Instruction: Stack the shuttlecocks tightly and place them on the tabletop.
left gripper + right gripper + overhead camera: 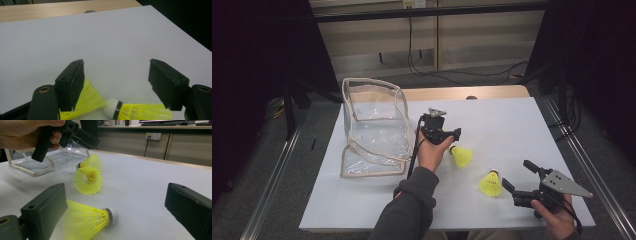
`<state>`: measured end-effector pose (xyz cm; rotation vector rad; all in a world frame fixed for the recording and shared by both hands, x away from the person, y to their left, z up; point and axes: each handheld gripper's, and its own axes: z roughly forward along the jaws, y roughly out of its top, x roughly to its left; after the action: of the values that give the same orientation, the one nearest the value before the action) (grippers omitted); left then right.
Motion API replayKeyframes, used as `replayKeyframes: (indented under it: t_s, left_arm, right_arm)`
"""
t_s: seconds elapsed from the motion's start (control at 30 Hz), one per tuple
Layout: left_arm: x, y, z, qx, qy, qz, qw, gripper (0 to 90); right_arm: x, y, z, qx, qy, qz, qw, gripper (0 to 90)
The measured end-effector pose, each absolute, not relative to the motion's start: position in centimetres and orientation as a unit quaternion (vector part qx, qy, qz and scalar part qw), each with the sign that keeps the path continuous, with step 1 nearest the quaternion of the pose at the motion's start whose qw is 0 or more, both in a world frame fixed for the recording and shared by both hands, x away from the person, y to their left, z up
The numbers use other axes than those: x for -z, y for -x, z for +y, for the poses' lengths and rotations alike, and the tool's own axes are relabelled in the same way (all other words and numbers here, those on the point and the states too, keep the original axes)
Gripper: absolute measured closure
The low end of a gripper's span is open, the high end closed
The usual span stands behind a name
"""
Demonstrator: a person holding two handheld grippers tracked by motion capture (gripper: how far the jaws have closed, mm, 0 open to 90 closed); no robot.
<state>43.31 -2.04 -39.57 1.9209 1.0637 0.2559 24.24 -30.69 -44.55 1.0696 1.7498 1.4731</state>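
Left gripper, jaws released, hovers mid-bench over a yellow plastic shuttlecock. Right gripper gapes near the front edge beside another shuttlecock. Clear plastic bag stands at the left.

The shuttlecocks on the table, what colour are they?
Bright yellow skirts with white caps banded in black, clearest in the right gripper view on the nearest shuttlecock.

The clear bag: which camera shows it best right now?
The high view: the whole clear bag stands open-topped at the table's left. The right gripper view catches just a corner of it behind the left gripper.
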Motion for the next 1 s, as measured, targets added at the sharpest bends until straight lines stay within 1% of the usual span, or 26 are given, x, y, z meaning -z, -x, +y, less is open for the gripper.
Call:
replayKeyframes:
  t_s: [0.23,0.53,0.6,1.0]
  left_arm:
    - [39.7,-41.7,-2.2,-0.085,-0.782,0.409,0.461,22.8]
    - [40.0,-40.8,-2.0,-0.07,-0.785,0.404,0.465,17.7]
    - [40.0,-40.6,-1.9,-0.067,-0.791,0.394,0.463,16.0]
    - [40.4,-39.2,-1.6,-0.049,-0.801,0.375,0.463,12.8]
  right_arm:
    - [44.5,-24.2,-30.7,-0.556,-0.403,0.661,0.303,3.3]
    - [44.5,-24.2,-30.6,-0.556,-0.404,0.66,0.303,3.3]
    - [44.6,-24.2,-30.7,-0.556,-0.404,0.66,0.302,3.3]
    - [44.5,-24.2,-30.6,-0.557,-0.407,0.658,0.302,3.4]
